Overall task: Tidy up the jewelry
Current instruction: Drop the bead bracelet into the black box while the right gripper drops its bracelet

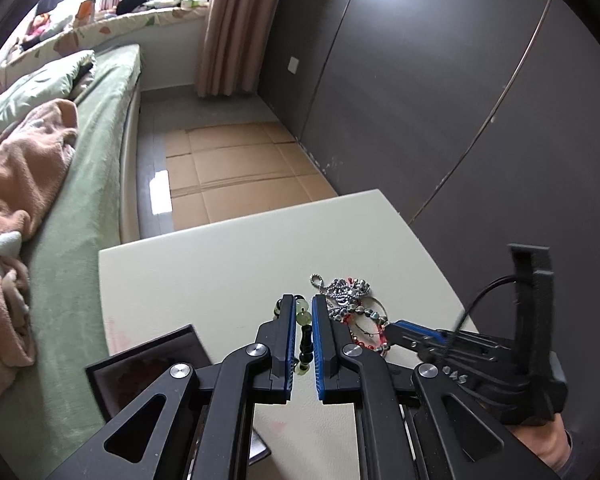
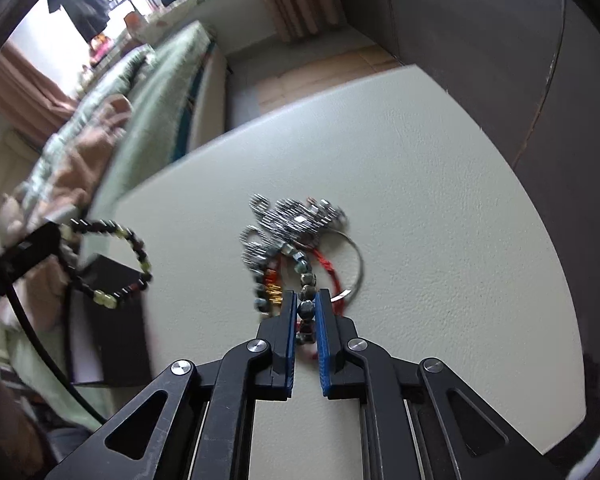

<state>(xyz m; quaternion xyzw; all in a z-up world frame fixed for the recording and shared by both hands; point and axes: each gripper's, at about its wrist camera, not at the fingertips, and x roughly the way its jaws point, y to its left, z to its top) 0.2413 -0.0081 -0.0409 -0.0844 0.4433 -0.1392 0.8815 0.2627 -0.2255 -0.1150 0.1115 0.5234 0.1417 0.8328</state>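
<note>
A tangle of jewelry (image 2: 300, 228) lies on the white table (image 2: 440, 200): silver ball chain, a thin metal ring, a red cord and a dark bead bracelet. My right gripper (image 2: 305, 298) is shut on the dark bead bracelet (image 2: 306, 280) at the pile's near edge. My left gripper (image 1: 302, 300) is shut on a black and pale-green bead bracelet (image 1: 305, 338), held above the table left of the pile (image 1: 350, 294). That bracelet (image 2: 116, 256) hangs as a loop in the right wrist view. The right gripper (image 1: 400, 326) shows at the pile's right in the left wrist view.
A dark open box (image 1: 148, 364) sits at the table's left near corner, also in the right wrist view (image 2: 108, 320). A bed with green sheets (image 1: 80, 168) stands left of the table. A dark wardrobe wall (image 1: 420, 80) runs along the right. Cardboard (image 1: 236, 168) covers the floor beyond.
</note>
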